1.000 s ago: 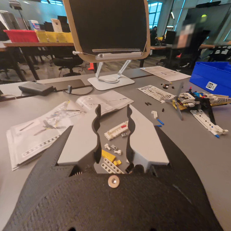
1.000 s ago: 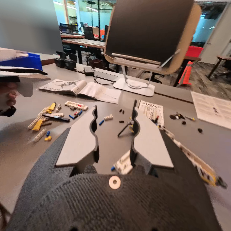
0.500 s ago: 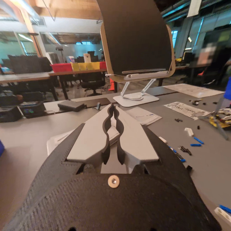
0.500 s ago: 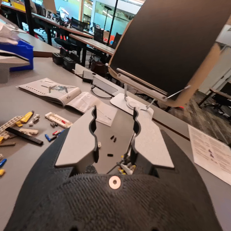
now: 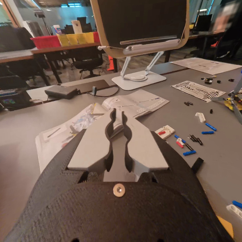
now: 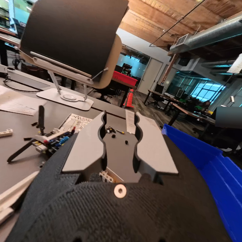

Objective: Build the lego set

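The left gripper [image 5: 118, 113] hangs over an open booklet [image 5: 90, 117] on a grey table [image 5: 216, 150], its jaws drawn narrow with only a slim gap between the tips and nothing held. To its right, loose lego parts lie scattered: a white plate [image 5: 164, 133], blue pins [image 5: 207, 132] and black pins [image 5: 196, 139]. Beyond stands a dark tablet [image 5: 141, 19] on a white stand [image 5: 138, 79].

The right gripper [image 6: 119, 117] is tilted up above the table, jaws spread wide and empty. The partly built lego model [image 6: 52, 141], with black blades, sits on the table just left of that gripper. A blue bin [image 6: 209, 170] rests close on its right.
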`<state>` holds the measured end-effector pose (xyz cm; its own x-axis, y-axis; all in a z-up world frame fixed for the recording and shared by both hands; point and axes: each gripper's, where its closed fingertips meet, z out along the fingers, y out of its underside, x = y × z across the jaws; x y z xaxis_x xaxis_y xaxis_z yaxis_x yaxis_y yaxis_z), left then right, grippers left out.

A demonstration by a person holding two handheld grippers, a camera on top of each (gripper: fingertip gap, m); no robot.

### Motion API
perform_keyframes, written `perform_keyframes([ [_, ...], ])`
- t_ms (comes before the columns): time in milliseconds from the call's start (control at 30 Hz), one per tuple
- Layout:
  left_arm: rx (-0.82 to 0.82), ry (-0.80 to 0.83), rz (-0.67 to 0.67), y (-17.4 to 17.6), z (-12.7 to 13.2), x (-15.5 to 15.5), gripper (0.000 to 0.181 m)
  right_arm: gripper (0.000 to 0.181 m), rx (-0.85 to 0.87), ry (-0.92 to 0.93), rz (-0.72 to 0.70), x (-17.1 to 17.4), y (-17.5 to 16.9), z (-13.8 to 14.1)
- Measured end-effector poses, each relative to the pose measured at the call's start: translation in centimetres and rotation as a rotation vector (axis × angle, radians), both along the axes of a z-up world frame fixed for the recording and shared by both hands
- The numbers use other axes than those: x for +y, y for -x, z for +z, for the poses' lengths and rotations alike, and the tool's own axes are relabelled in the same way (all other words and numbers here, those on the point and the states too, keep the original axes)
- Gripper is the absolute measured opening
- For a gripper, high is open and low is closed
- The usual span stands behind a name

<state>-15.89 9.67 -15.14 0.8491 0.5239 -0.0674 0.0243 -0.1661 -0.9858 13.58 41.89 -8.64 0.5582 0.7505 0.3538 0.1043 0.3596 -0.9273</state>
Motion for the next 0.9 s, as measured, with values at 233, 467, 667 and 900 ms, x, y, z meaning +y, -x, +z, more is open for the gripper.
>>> perform_keyframes([
  [233, 0.122, 0.048, 0.052, -0.7, 1.6, 3.1, 0.035, 0.035, -0.027, -0.013, -0.04, 1.5, -0.3, -2.4],
  [467, 0.038, -0.013, 0.179, 1.6, 3.3, 4.3, 0.0, 0.031, 0.004, 0.047, 0.02, 1.7, -0.5, -2.7],
  [667, 0.207, 0.071, 0.227, 1.1, 4.2, 4.2, 0.0, 0.031, 0.086, 0.133, 0.092, 1.7, -0.9, -2.3],
  [900, -0.023, 0.144, -0.085, -4.7, 1.3, 7.5, 0.0, 0.029, 0.059, 0.113, 0.12, 0.8, -0.4, -2.4],
])
